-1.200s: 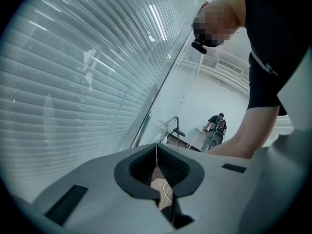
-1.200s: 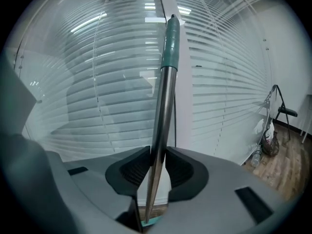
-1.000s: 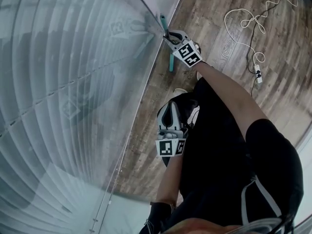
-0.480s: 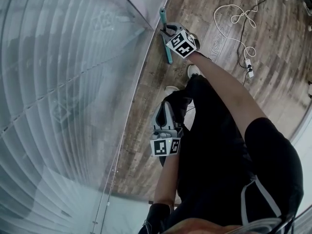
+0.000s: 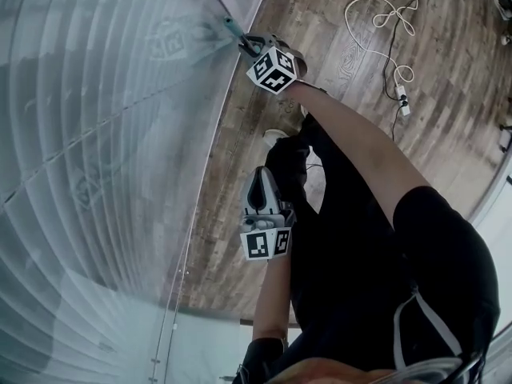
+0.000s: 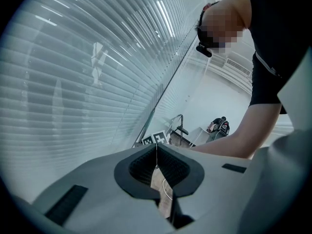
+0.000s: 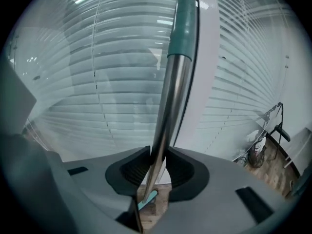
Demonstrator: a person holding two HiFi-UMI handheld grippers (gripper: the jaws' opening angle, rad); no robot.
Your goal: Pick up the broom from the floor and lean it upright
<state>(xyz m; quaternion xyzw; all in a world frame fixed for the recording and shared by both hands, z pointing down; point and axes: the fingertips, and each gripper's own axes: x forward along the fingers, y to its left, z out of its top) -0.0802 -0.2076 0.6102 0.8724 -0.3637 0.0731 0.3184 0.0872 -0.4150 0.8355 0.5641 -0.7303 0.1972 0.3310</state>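
Observation:
The broom's metal shaft [image 7: 168, 106] runs up between the jaws of my right gripper [image 7: 158, 155], which is shut on it. The shaft ends in a teal grip [image 7: 183, 28] that stands against the blinds. A teal part of the broom [image 7: 146, 199] shows below the jaws, near the wooden floor. In the head view the right gripper [image 5: 250, 45] is at the foot of the glass wall, and the teal handle [image 5: 233, 29] pokes out past it. My left gripper [image 5: 262, 184] hangs by the person's leg, away from the broom. Its pads [image 6: 157, 152] meet with nothing between them.
A glass wall with blinds [image 5: 104, 134] fills the left side. The wooden floor [image 5: 336, 22] carries a white cable with a power strip [image 5: 398, 94] at the upper right. The person's shoe [image 5: 276, 134] stands close to the wall. A metal stand [image 7: 273, 126] is at the far right.
The right gripper has moved left and up in the head view, closer to the glass wall, taking the broom along. The broom's teal length below it no longer shows. The left gripper has hardly moved.

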